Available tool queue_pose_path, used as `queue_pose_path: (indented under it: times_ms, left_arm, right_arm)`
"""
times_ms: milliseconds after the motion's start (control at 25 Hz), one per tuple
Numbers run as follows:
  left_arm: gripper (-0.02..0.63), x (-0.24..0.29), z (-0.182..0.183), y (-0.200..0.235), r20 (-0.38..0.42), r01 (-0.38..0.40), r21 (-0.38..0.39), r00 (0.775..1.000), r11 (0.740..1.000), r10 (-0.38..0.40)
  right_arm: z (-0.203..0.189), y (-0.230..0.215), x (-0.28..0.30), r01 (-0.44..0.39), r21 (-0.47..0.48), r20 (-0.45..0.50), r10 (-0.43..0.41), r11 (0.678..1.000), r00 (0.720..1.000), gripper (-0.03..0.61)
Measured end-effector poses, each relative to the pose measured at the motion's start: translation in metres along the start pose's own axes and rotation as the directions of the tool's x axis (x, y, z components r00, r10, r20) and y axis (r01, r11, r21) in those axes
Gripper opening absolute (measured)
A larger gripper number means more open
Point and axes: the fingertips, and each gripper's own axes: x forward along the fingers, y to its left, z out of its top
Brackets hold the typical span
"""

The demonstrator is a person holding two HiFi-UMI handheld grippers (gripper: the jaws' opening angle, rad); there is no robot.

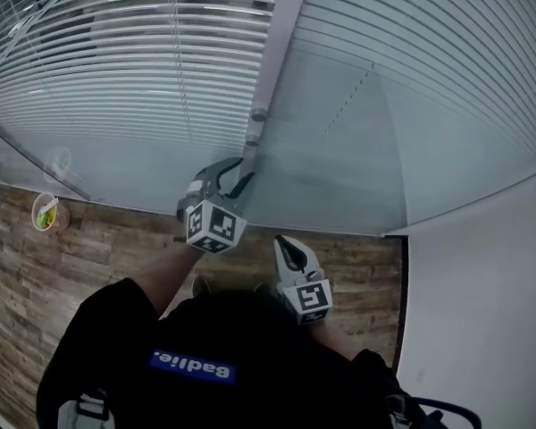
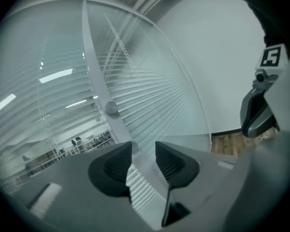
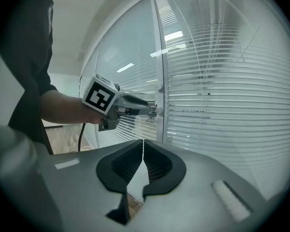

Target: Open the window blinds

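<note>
We're working the left gripper (image 1: 244, 172) at the frame post (image 1: 275, 52) between the two panes of window blinds (image 1: 134, 70). Its fingers (image 2: 113, 166) are standing apart, gripping nothing. The lower knob (image 3: 158, 111) on the post is sitting right at the tip of the left-side finger, about 11 o'clock from the gap in the left gripper view, not squarely between the pads. The upper knob (image 2: 111, 108) is sitting further up the post on the same 11 o'clock line, clear of the fingers. The post's long axis is running 11-to-5 through that view, crossing the gap slantwise.

The right gripper (image 3: 142, 144) is sitting at 5 o'clock of the left one in the head view, fingers closed on nothing, off the post. So left is the nearer hand by far.

We're reading the knob as the slat control. The slats on the right pane are looking mostly shut, so we're judging the job unfinished. Next move as we're seeing it: nudge left toward 11 to centre the knob, then close and twist.
</note>
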Motion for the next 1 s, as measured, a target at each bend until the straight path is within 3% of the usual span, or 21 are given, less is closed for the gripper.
queue_pose_path:
  times_ms: [120, 280, 480, 640, 760, 840, 1000]
  left_arm:
    - [0.180, 0.019, 0.002, 0.008, -0.049, -0.073, 0.092, 0.996, 0.993, 0.078]
    - [0.196, 0.040, 0.002, 0.018, -0.095, -0.144, 0.242, 0.981, 0.960, 0.172]
    - [0.206, 0.055, -0.008, 0.024, -0.125, -0.163, 0.439, 0.963, 0.884, 0.240]
    - [0.204, 0.063, -0.012, 0.025, -0.135, -0.145, 0.553, 0.956, 0.820, 0.261]
    - [0.198, 0.066, -0.013, 0.025, -0.131, -0.143, 0.591, 0.954, 0.794, 0.270]
    - [0.150, 0.066, -0.013, 0.025, -0.124, -0.150, 0.602, 0.953, 0.784, 0.277]
    - [0.123, 0.066, -0.011, 0.026, -0.113, -0.164, 0.589, 0.953, 0.792, 0.282]
  right_arm:
    - [-0.003, -0.012, -0.004, -0.020, -0.003, -0.009, 0.020, 1.000, 1.000, 0.011]
    - [-0.008, -0.031, -0.009, -0.021, 0.008, -0.048, 0.022, 1.000, 0.999, 0.017]
    - [-0.016, -0.038, -0.009, -0.053, -0.012, -0.076, 0.052, 0.999, 0.996, 0.021]
    - [-0.015, -0.043, -0.010, -0.056, 0.002, -0.087, 0.056, 0.998, 0.995, 0.021]
    - [-0.016, -0.044, -0.009, -0.060, -0.006, -0.095, 0.059, 0.998, 0.994, 0.021]
    - [-0.020, -0.046, -0.009, -0.054, -0.009, -0.107, 0.053, 0.998, 0.993, 0.018]
    - [-0.022, -0.046, -0.011, -0.047, -0.006, -0.118, 0.046, 0.999, 0.992, 0.008]
